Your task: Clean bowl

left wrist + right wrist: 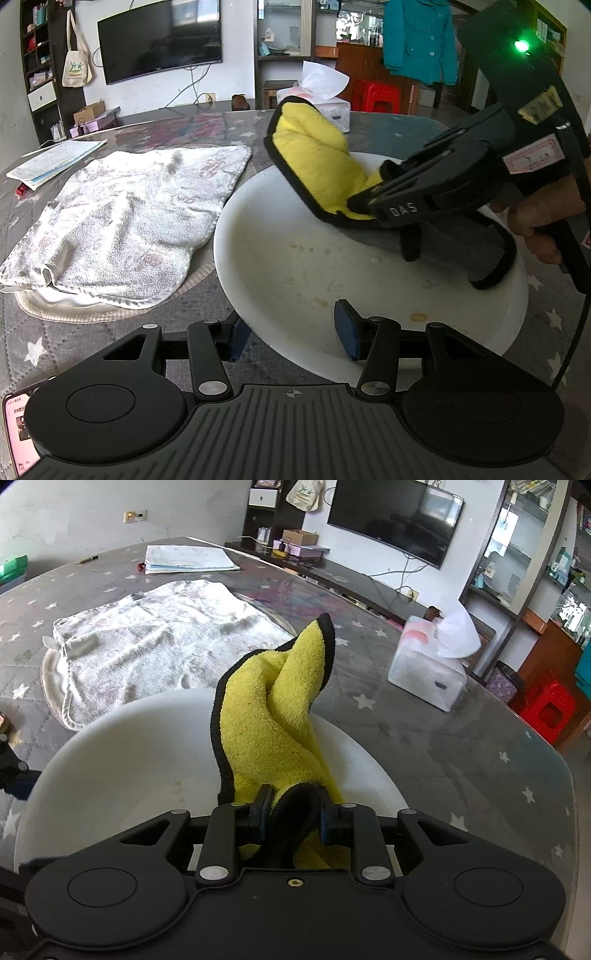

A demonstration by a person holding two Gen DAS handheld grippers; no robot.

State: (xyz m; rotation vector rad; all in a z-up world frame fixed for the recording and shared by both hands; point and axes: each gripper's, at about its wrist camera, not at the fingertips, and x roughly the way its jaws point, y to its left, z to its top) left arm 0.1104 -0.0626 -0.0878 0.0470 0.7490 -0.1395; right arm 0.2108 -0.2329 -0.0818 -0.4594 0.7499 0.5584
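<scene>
Round table [92,332]: grey quilted cover printed with pale stars. On it, left of the bowl, a rumpled white terry towel [122,218], nap worn and greyish, hemmed edges.

Bowl [280,258]: wide, shallow, smooth white, standing on the table just beside the towel; brownish spots and rings mark its inner floor.

Cleaning cloth [258,723]: plush yellow microfibre with black piping, bunched and standing up over the bowl's far side.

Right gripper [291,812]: black, clenched on a fold of the cloth.

Left gripper [291,328]: blue-padded fingers straddle the bowl's near rim, one inside, one outside; whether they press the rim cannot be told.
</scene>
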